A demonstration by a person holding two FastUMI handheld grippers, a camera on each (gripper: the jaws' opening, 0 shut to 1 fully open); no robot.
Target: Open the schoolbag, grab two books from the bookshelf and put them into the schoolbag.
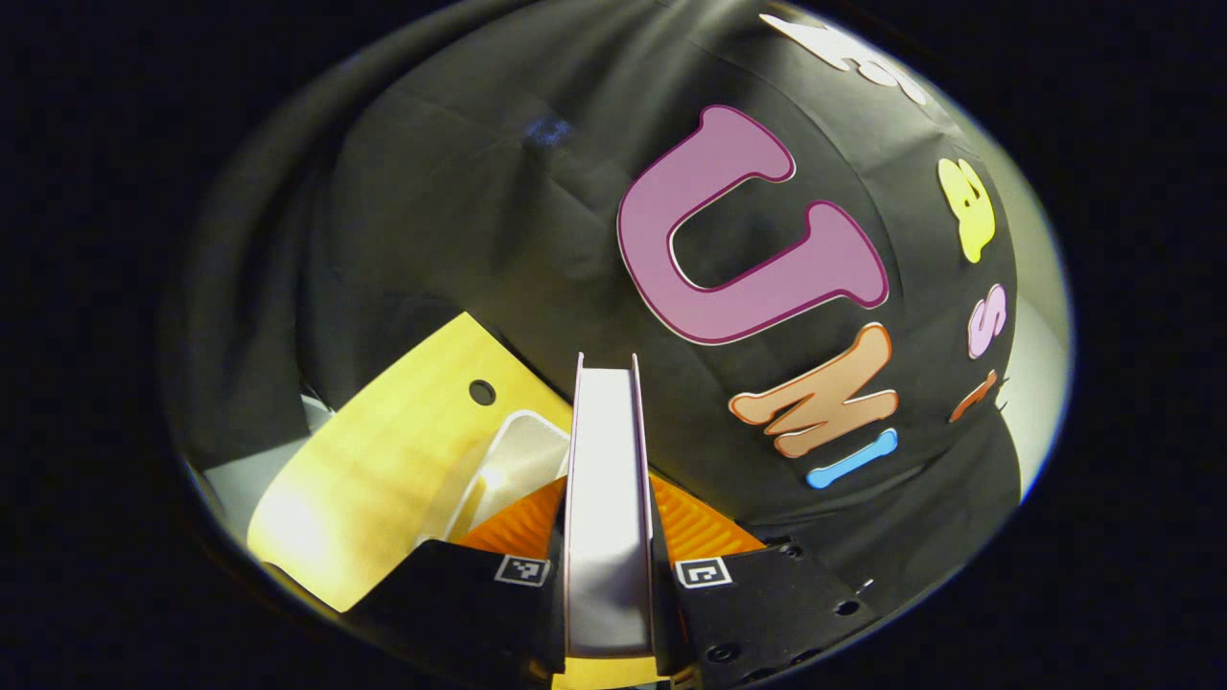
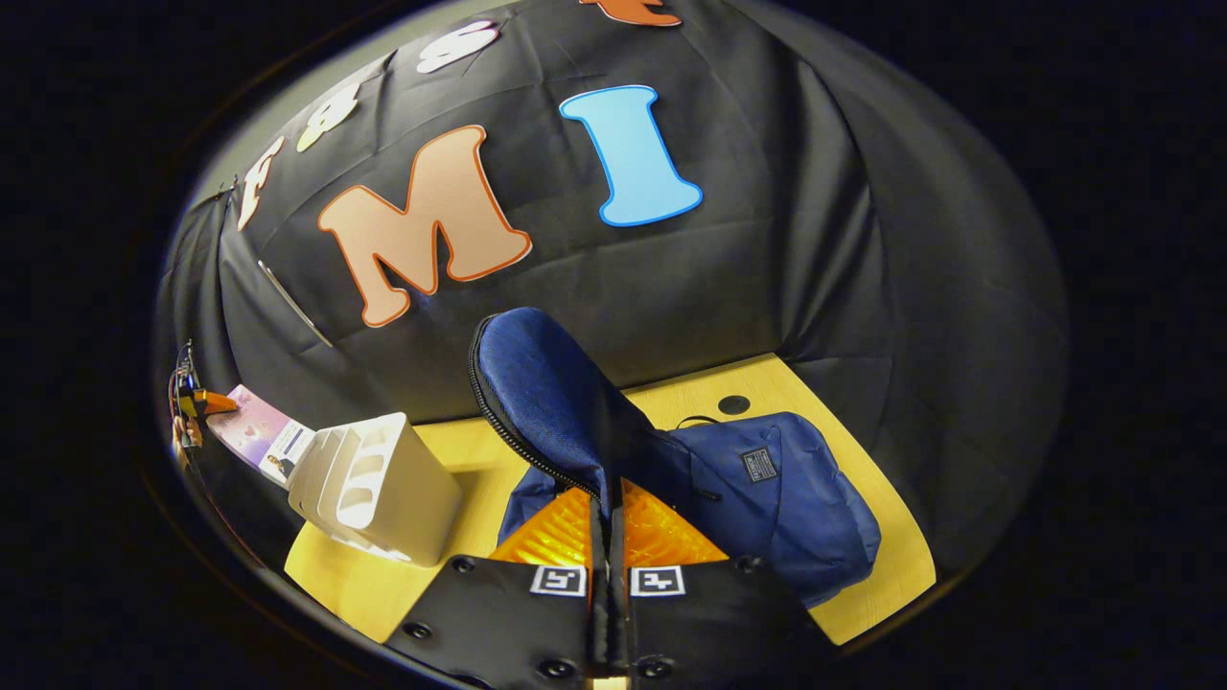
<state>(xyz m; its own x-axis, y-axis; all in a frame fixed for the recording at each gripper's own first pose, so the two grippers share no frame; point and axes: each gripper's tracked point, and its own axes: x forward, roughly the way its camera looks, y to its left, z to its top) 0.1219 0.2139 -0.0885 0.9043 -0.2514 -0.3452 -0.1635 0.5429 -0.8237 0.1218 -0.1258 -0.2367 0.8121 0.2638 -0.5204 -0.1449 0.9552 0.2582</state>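
In the left gripper view my left gripper [image 1: 609,575] is shut on a book [image 1: 609,498] with a pink cover, held upright with its white page edge facing the camera, above the yellow table [image 1: 383,460]. In the right gripper view the blue schoolbag [image 2: 776,498] lies on the table [image 2: 451,450]. My right gripper [image 2: 608,575] is shut on the bag's zippered flap [image 2: 546,393] and holds it lifted up. At the far left of that view the pink book [image 2: 259,431] hangs in the other gripper [image 2: 187,407], beside the white bookshelf [image 2: 383,489].
The white bookshelf [image 1: 518,460] stands on the table just left of the held book. The table has a round hole [image 2: 733,404] behind the bag. Black cloth walls close in the booth behind and beside the table.
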